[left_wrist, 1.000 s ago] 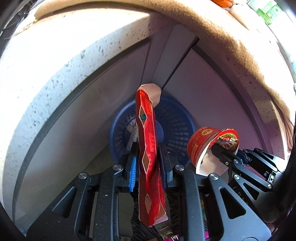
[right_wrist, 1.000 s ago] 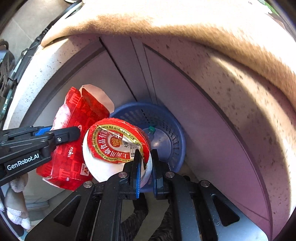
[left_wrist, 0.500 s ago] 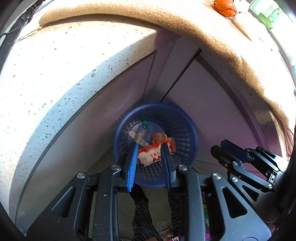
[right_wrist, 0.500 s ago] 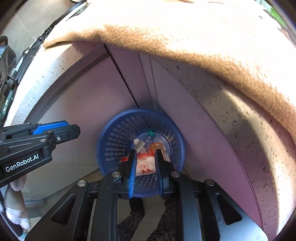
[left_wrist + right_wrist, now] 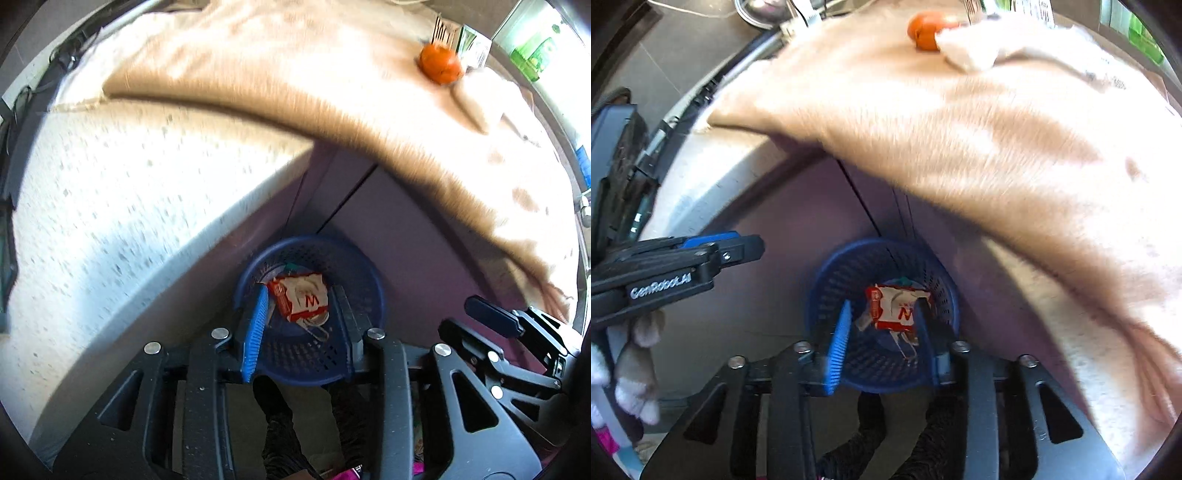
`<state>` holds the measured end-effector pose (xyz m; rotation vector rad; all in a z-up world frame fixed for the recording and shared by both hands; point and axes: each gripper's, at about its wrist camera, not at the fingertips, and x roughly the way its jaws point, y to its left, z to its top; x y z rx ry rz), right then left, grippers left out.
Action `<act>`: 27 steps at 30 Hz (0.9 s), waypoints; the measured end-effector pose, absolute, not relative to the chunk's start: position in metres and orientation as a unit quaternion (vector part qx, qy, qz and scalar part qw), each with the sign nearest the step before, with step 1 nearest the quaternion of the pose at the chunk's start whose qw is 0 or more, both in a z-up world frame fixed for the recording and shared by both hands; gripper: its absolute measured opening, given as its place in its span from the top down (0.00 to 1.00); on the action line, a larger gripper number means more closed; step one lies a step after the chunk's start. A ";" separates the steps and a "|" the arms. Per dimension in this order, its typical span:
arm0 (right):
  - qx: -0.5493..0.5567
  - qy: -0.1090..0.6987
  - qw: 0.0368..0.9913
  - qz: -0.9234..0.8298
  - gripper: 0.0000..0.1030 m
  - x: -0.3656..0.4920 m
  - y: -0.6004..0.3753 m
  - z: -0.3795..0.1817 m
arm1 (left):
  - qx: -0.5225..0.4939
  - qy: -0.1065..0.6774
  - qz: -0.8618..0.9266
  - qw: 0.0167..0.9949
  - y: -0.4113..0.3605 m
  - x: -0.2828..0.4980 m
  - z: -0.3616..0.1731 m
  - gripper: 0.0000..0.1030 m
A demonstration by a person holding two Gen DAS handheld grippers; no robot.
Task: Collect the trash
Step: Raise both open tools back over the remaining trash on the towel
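Observation:
Down on the floor stands a blue mesh basket (image 5: pixel 364 264) (image 5: pixel 820 291). Inside it lies a crumpled red and white snack wrapper (image 5: pixel 301 299) (image 5: pixel 892 312) on top of other trash. My left gripper (image 5: pixel 302 297) hangs high above the basket, jaws opening, with nothing between its fingers. My right gripper (image 5: pixel 884 308) hovers above the same basket, jaws also opening and empty. Each gripper shows in the other's view: the right gripper (image 5: pixel 491 317) at the right, the left gripper (image 5: pixel 738 247) at the left.
A speckled white tabletop edge (image 5: pixel 129 206) and a tan cloth (image 5: pixel 960 129) overhang the basket. An orange fruit (image 5: pixel 441 66) (image 5: pixel 923 29) sits on the cloth. Purple cabinet panels (image 5: pixel 406 229) stand behind the basket. A person's dark trouser legs (image 5: pixel 280 424) are below.
The left gripper let go of the red wrapper and the right let go of the noodle cup; both fell into the basket. Both grippers rose and their jaws widened.

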<state>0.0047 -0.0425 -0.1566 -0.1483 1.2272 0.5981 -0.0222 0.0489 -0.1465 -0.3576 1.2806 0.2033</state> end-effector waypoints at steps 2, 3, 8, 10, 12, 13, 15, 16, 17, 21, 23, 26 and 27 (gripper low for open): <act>-0.065 0.561 0.775 0.283 0.60 0.005 -0.049 -0.146 | -0.167 0.588 0.095 0.786 0.049 -0.020 -0.138 0.63; -0.063 0.559 0.776 0.286 0.57 0.006 -0.052 -0.142 | -0.168 0.584 0.096 0.788 0.050 -0.019 -0.134 0.58; -0.043 0.550 0.781 0.293 0.49 0.018 -0.071 -0.118 | -0.179 0.568 0.098 0.797 0.058 -0.009 -0.108 0.53; -0.034 0.548 0.782 0.296 0.47 0.021 -0.078 -0.112 | -0.184 0.561 0.097 0.801 0.060 -0.004 -0.097 0.50; -0.027 0.543 0.785 0.298 0.46 0.021 -0.083 -0.109 | -0.188 0.554 0.096 0.805 0.062 0.001 -0.085 0.48; -0.023 0.540 0.787 0.299 0.45 0.023 -0.087 -0.104 | -0.190 0.551 0.094 0.807 0.061 0.001 -0.085 0.48; -0.015 0.533 0.791 0.299 0.41 0.027 -0.095 -0.097 | -0.195 0.543 0.090 0.812 0.061 0.010 -0.068 0.48; -0.008 0.530 0.794 0.299 0.40 0.030 -0.096 -0.094 | -0.198 0.538 0.089 0.814 0.059 0.014 -0.064 0.48; -0.001 0.526 0.796 0.300 0.40 0.034 -0.101 -0.089 | -0.201 0.534 0.087 0.817 0.056 0.018 -0.061 0.48; 0.021 0.514 0.804 0.300 0.39 0.052 -0.111 -0.073 | -0.210 0.521 0.080 0.823 0.052 0.037 -0.055 0.48; 0.031 0.507 0.808 0.298 0.39 0.064 -0.118 -0.066 | -0.215 0.517 0.078 0.825 0.050 0.045 -0.054 0.48; 0.042 0.504 0.812 0.291 0.38 0.078 -0.133 -0.057 | -0.225 0.512 0.077 0.825 0.045 0.059 -0.051 0.48; 0.047 0.503 0.813 0.290 0.38 0.083 -0.138 -0.055 | -0.228 0.510 0.076 0.826 0.043 0.064 -0.050 0.48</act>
